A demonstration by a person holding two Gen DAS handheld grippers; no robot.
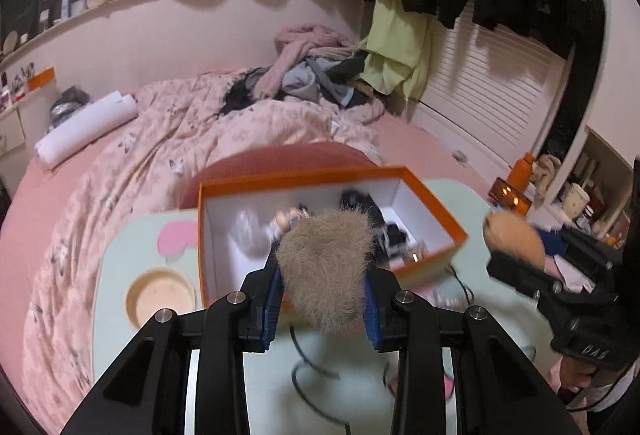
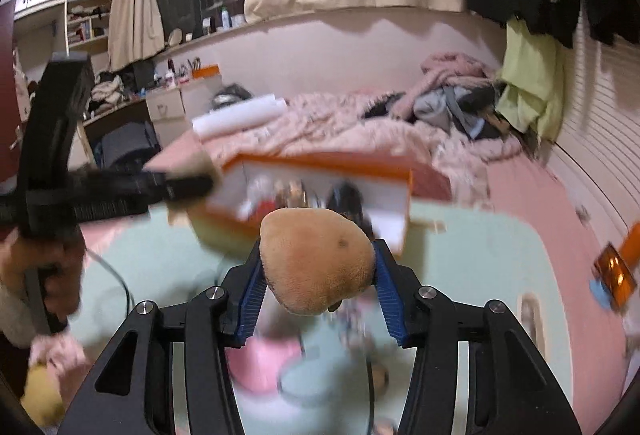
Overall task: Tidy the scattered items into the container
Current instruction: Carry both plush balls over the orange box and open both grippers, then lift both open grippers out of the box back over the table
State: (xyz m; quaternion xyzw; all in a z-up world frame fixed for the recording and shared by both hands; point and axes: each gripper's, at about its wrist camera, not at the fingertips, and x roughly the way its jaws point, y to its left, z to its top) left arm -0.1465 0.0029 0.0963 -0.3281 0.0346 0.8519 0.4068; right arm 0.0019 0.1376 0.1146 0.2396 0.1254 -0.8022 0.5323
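Observation:
An orange box with a white inside stands on the pale green table; it holds several small items, dark and pale. My left gripper is shut on a grey-beige furry toy, held just in front of the box's near wall. My right gripper is shut on a tan plush toy, held before the box. The right gripper also shows in the left wrist view, to the right of the box, with the tan plush. The left gripper shows blurred at the left of the right wrist view.
A round cream lid and a pink patch lie left of the box. A black cable curls on the table in front. A pink item lies under the right gripper. A bed with a pink quilt is behind.

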